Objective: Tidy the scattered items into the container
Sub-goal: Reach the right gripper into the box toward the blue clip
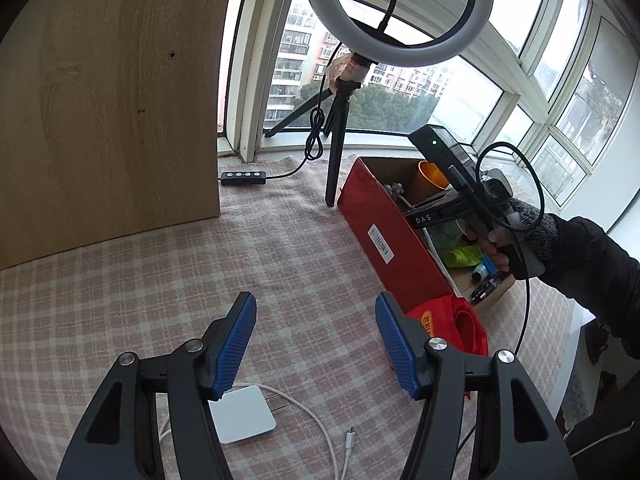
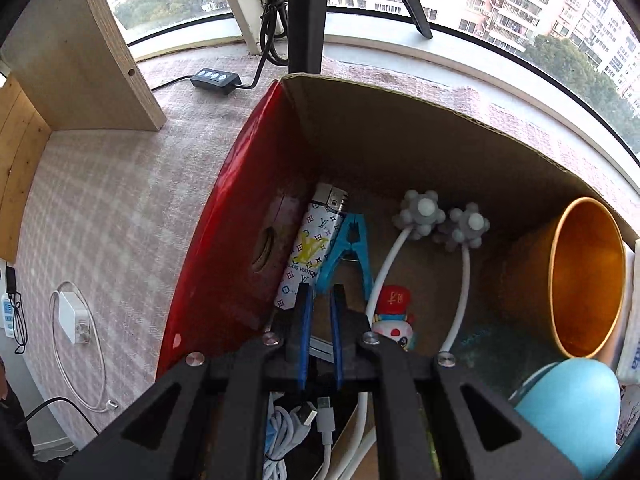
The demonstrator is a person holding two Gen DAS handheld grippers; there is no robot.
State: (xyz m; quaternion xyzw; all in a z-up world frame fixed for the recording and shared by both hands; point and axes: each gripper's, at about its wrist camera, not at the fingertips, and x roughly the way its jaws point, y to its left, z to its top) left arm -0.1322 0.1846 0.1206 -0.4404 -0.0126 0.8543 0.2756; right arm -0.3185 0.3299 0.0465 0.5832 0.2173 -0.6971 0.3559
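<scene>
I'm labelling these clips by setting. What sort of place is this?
Probably a high-floor flat, at a bay window ledge used as a table: curved windows overlook apartment blocks, a checked cloth covers the surface, and a ring light stands on a tripod.

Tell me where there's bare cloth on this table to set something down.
Bare checked cloth lies between the wooden panel and the red box, ahead of the open left gripper. Crowded: inside the box, and near the white charger and its cable.
</scene>
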